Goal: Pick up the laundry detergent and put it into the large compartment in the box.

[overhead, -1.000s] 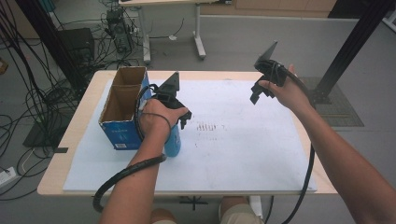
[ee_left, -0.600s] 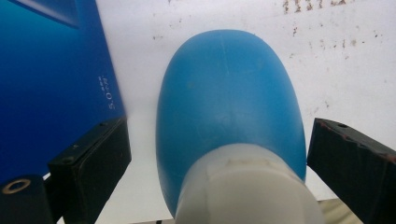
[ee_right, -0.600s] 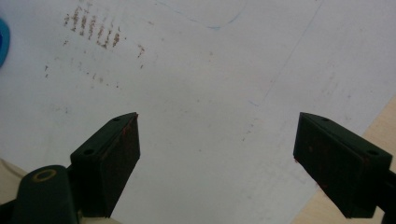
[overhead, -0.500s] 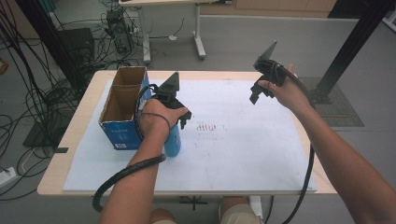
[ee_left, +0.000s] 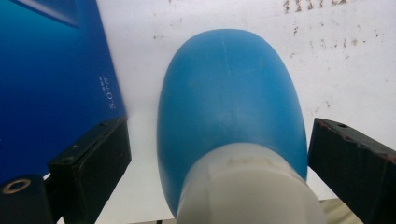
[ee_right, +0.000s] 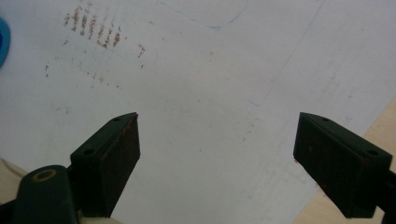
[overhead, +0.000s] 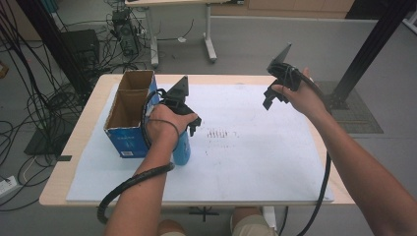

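From above, in the high view, the person's left forearm rises from the bottom edge toward the middle left of the frame, wrist bent down, hand wrapped around the left gripper, which points down over a blue bottle standing upright on the white sheet. That bottle is just right of the open cardboard box at the left of the table; whether the two touch cannot be told. At the upper right, the right forearm runs up from the lower right corner, hand raised and holding the right gripper above the sheet, well apart from the bottle.

Along the left gripper view, the bottle sits between the two black jaws, its white cap at the bottom centre. Both jaws stand spread, with a gap on each side of the bottle, so nothing is pinched. The box's blue wall fills the left side, beside the left jaw.

Down the right gripper view, the jaws stand wide apart over bare sheet with brown smudges at the upper left; a sliver of blue shows at the left edge.
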Demonstrator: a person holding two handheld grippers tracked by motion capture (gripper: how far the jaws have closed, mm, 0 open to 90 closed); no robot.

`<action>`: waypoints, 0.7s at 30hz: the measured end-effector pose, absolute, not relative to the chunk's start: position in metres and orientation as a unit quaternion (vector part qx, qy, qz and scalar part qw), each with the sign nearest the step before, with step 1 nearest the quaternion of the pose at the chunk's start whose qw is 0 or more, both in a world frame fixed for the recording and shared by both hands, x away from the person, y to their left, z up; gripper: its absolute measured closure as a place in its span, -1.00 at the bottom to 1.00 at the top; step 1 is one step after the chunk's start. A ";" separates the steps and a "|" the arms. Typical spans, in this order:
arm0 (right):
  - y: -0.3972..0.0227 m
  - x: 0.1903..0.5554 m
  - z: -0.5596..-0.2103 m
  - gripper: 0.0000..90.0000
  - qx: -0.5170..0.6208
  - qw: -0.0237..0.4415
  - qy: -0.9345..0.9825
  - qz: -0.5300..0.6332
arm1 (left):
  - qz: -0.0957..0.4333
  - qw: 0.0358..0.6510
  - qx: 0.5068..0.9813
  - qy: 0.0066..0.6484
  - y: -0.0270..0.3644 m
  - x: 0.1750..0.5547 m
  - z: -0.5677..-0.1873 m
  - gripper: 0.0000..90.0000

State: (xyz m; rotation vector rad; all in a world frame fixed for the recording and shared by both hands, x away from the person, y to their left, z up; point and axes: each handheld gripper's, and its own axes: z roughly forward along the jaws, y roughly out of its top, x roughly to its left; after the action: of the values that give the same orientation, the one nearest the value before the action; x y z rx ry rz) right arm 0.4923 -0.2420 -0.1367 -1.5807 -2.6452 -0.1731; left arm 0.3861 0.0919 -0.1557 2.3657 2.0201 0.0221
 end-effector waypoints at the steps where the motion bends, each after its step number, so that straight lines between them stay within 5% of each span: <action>1: -0.242 0.492 -0.137 -0.68 -0.512 0.028 -0.857 -0.056 | 0.006 0.014 0.761 0.649 0.092 0.386 -0.156 -0.85; 21: -0.244 0.491 -0.136 -0.68 -0.512 0.028 -0.856 -0.059 | 0.008 0.016 0.761 0.649 0.093 0.385 -0.154 -0.85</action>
State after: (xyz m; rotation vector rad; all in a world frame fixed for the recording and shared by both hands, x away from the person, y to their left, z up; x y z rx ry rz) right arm 0.4915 -0.2436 -0.1357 -1.5814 -2.6430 -0.1821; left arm 0.3850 0.0927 -0.1544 2.3667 2.0171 0.0235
